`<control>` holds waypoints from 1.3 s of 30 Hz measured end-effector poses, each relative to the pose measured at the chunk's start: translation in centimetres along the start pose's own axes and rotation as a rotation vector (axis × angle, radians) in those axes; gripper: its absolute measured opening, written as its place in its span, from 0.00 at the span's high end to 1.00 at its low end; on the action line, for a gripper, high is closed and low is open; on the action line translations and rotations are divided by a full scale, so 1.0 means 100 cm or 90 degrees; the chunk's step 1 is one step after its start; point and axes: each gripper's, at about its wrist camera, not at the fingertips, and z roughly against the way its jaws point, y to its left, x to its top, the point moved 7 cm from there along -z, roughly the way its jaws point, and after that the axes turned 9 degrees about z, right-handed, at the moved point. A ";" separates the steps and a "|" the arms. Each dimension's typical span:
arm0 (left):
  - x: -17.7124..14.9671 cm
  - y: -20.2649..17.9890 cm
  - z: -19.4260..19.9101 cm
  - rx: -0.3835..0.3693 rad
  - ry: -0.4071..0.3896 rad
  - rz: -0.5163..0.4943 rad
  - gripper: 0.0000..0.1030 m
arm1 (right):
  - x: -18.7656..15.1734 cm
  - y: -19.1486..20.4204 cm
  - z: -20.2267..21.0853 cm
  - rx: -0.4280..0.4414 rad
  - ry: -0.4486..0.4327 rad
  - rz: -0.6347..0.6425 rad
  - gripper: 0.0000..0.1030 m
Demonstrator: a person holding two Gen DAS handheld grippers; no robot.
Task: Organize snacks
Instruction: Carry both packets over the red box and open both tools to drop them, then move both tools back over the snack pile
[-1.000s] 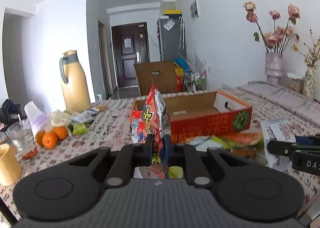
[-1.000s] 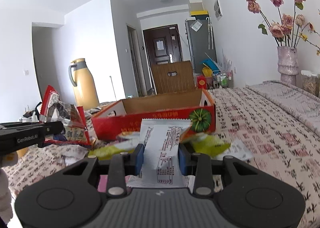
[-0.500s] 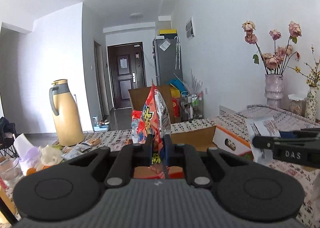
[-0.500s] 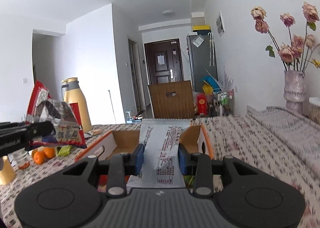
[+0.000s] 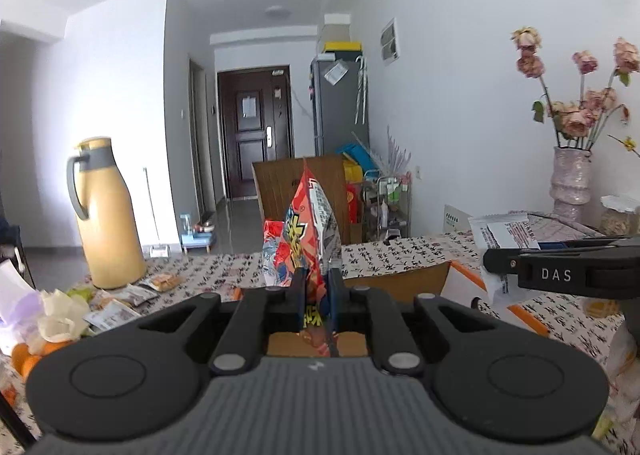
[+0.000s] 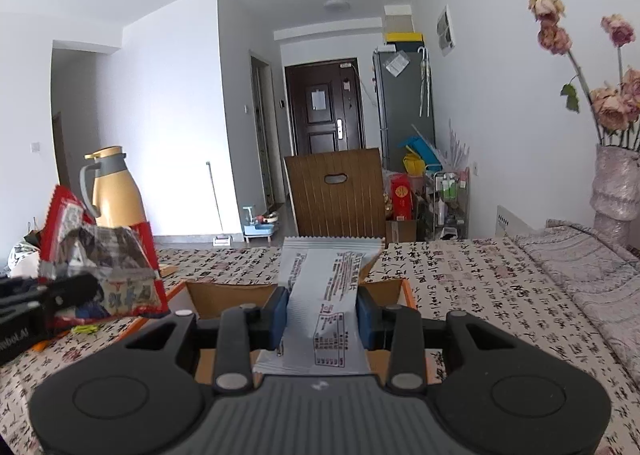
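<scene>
My left gripper [image 5: 316, 297] is shut on a red snack bag [image 5: 308, 231], held upright on edge above the open cardboard box [image 5: 400, 281]. My right gripper [image 6: 322, 313] is shut on a white snack packet [image 6: 326, 295] and holds it over the same box [image 6: 224, 297]. The right gripper and its white packet [image 5: 504, 233] show at the right of the left wrist view. The left gripper and the red bag [image 6: 100, 259] show at the left of the right wrist view. Both packets hang in the air above the box, apart from each other.
A yellow thermos jug [image 5: 106, 215] stands at the far left of the table [image 6: 480, 287]. Loose wrappers [image 5: 128, 297], tissues and oranges [image 5: 24, 357] lie at the left. A vase of dried roses [image 5: 570, 179] stands at the right. A wooden chair back [image 6: 336, 191] is beyond the table.
Both grippers have risen and moved forward with their packets, from low over the table's snack pile to above the box's opening. The box now sits lower in both views.
</scene>
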 end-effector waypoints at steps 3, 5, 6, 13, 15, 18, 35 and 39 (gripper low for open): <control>-0.003 0.002 -0.021 0.004 0.016 0.022 0.89 | 0.000 0.000 -0.023 0.011 0.025 0.000 0.67; -0.009 0.004 -0.033 0.006 0.028 0.031 0.89 | -0.004 0.000 -0.038 0.016 0.057 0.000 0.67; -0.013 0.005 -0.037 0.009 0.033 0.028 0.89 | -0.008 -0.001 -0.045 0.018 0.071 -0.004 0.67; -0.031 0.009 -0.057 0.009 0.072 0.025 0.89 | -0.027 -0.007 -0.061 0.033 0.097 -0.024 0.66; -0.035 0.011 -0.060 0.006 0.082 0.029 0.89 | -0.032 -0.008 -0.064 0.039 0.106 -0.026 0.66; -0.039 0.016 -0.063 0.005 0.093 0.043 0.88 | -0.039 -0.009 -0.066 0.048 0.119 -0.026 0.64; -0.011 0.024 -0.031 0.038 0.023 0.091 0.00 | -0.024 -0.012 -0.044 0.010 0.067 -0.022 0.00; -0.003 0.021 -0.016 0.033 0.006 0.088 0.00 | -0.017 -0.008 -0.026 0.005 0.051 -0.019 0.00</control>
